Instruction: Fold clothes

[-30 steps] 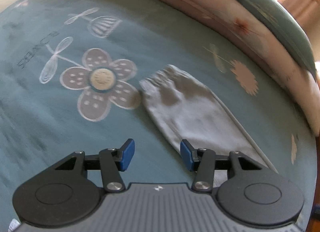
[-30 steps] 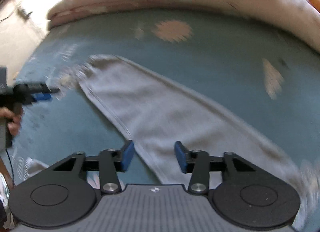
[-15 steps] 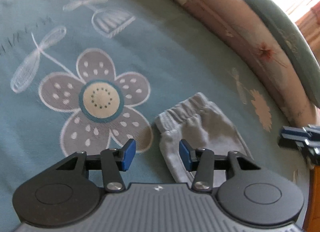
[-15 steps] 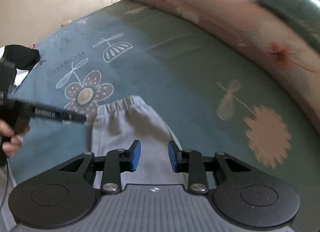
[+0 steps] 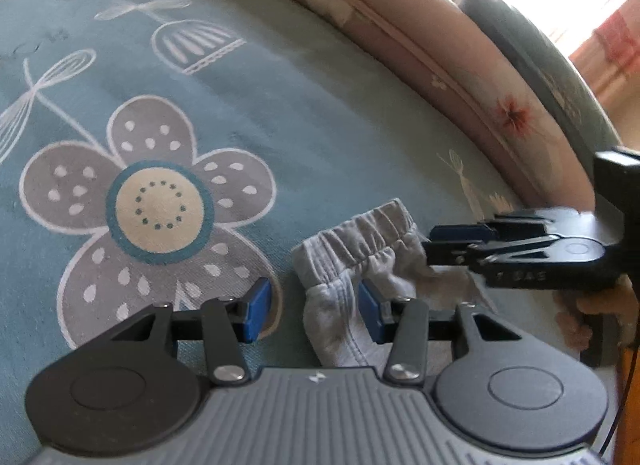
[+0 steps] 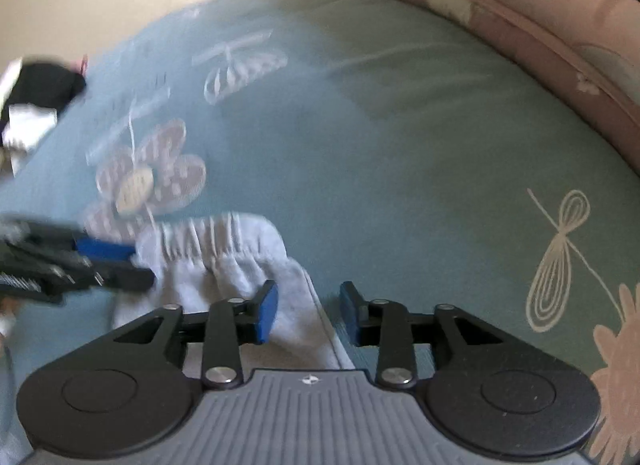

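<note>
A grey garment (image 5: 360, 241) with a gathered elastic end lies flat on the blue flowered bedsheet (image 5: 280, 113). My left gripper (image 5: 314, 311) is low over the elastic end's left corner; its jaws stand apart with the cloth edge between them, not pinched. My right gripper (image 5: 432, 243) reaches in from the right at the other corner. In the right wrist view the garment (image 6: 224, 257) has its right hem between the right gripper's (image 6: 308, 313) jaws, which are opening and not pressing on the cloth. The left gripper (image 6: 134, 261) shows there at the left, blurred.
A rolled pink flowered quilt (image 5: 460, 77) and a dark green pillow (image 5: 532, 61) line the bed's far side. Dark and white clothes (image 6: 40, 93) lie at the bed's far left edge. A person's hand (image 5: 588, 305) holds the right gripper's handle.
Both grippers came down to the garment's elastic end. The right one swung from beside the long leg over to the right corner, and its jaws narrowed, then widened again.
</note>
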A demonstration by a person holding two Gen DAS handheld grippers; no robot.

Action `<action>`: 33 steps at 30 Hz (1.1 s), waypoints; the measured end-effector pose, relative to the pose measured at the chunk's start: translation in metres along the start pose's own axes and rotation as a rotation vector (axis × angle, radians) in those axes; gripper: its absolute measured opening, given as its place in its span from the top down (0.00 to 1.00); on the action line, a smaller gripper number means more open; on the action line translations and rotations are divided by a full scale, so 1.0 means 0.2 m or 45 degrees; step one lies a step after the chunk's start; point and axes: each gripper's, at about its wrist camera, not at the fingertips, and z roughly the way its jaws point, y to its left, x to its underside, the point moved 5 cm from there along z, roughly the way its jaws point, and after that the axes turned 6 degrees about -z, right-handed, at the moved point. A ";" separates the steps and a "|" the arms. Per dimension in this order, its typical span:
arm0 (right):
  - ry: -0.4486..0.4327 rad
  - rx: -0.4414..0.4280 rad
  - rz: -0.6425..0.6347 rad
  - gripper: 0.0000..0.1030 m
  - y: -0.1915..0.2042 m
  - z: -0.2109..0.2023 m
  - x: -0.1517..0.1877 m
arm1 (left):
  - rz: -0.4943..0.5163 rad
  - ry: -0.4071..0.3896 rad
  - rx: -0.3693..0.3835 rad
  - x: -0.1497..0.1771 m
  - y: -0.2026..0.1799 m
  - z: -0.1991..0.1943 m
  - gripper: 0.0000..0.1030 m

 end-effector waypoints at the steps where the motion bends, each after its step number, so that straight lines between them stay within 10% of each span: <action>1: -0.001 0.012 -0.019 0.59 0.01 0.01 0.00 | 0.026 -0.002 -0.012 0.00 -0.01 0.00 0.56; 5: 0.001 0.052 -0.082 0.57 0.04 0.02 0.01 | 0.117 0.003 -0.070 0.02 -0.06 0.01 0.86; 9: 0.037 0.001 -0.093 0.92 0.05 0.00 0.00 | 0.132 0.002 -0.070 0.02 -0.07 0.00 0.88; 15: -0.022 0.069 -0.036 0.96 0.00 -0.06 -0.06 | 0.113 -0.022 -0.010 -0.03 -0.08 -0.02 0.89; 25: -0.033 0.157 0.011 0.93 -0.06 0.02 -0.05 | 0.180 0.034 -0.079 -0.05 -0.09 0.07 0.83; 33: -0.194 0.215 0.140 0.63 -0.04 -0.44 0.00 | 0.379 -0.043 -0.079 -0.06 -0.24 -0.15 0.76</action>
